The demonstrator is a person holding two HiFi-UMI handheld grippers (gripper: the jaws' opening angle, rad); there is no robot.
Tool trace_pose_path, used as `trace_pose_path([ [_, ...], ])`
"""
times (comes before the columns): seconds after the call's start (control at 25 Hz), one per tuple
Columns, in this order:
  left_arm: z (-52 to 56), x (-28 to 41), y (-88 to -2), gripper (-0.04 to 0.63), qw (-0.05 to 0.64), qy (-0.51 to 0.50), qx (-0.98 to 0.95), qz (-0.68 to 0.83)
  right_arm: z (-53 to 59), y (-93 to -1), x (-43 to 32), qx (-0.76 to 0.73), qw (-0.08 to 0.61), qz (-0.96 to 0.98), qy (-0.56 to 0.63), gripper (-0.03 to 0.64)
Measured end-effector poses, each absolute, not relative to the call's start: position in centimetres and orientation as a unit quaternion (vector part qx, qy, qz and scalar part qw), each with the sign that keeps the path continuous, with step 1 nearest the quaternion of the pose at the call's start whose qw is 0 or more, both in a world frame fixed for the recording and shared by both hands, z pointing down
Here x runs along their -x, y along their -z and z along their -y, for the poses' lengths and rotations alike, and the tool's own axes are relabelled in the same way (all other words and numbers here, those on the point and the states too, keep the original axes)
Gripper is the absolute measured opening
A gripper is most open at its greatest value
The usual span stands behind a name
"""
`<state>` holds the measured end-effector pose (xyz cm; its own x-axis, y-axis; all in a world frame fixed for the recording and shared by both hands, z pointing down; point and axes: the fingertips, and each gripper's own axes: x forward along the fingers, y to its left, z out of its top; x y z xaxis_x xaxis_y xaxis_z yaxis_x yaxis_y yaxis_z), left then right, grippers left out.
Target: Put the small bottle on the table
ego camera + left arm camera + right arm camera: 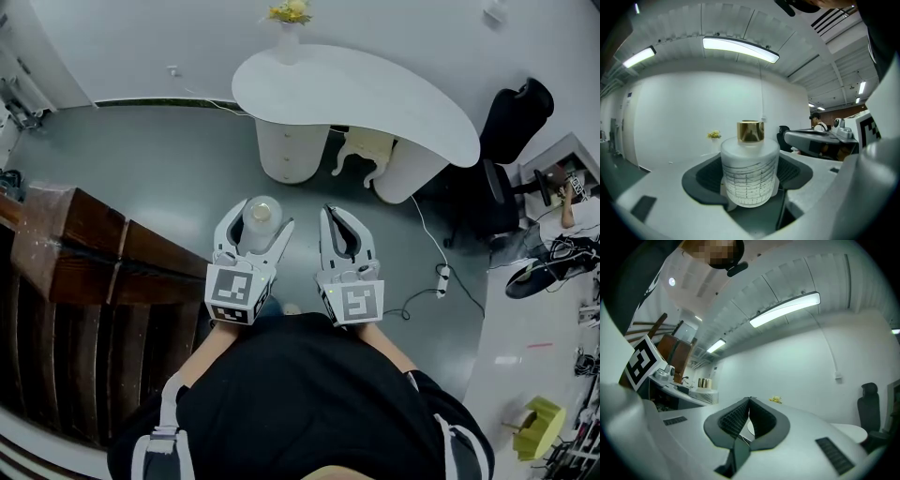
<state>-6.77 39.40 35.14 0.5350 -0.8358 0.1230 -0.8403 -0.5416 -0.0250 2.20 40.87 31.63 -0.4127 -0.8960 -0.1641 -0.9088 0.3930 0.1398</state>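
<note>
Two tools are held side by side before the person, over the grey floor (141, 150). The left hand-held gripper (262, 217) grips the small bottle (750, 173) (frosted white, gold cap (750, 131)) upright between widely spread jaws. The right hand-held gripper (749, 400) is empty, its jaws closed tip to tip. The white tabletop (375, 94) lies ahead, well apart from the bottle.

Frosted white small bottle (750, 173) with gold cap (750, 131), white table (375, 94), grey floor (141, 159)
</note>
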Motion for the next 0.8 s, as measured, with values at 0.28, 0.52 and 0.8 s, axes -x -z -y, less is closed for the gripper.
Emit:
trace_pose_path([
  [0.28, -36.7, 7.0, -35.4, 0.333, 0.021, -0.063, -0.876, 0.478, -38.3, -32.2, -2.4, 0.547, 0.024, -0.832, -0.091, 0.021],
  [0.52, -32.2, 7.4, -35.7, 0.333, 0.023, -0.061, -0.88, 0.471, -33.5, -32.2, -1.5, 0.553, 0.017, -0.829, -0.089, 0.021],
  [0.8, -24.5, 7.8, -35.3, 0.333, 0.009, -0.056, -0.886, 0.461, -25.6, -32.2, -0.5, 0.546, 0.023, -0.832, -0.098, 0.021],
])
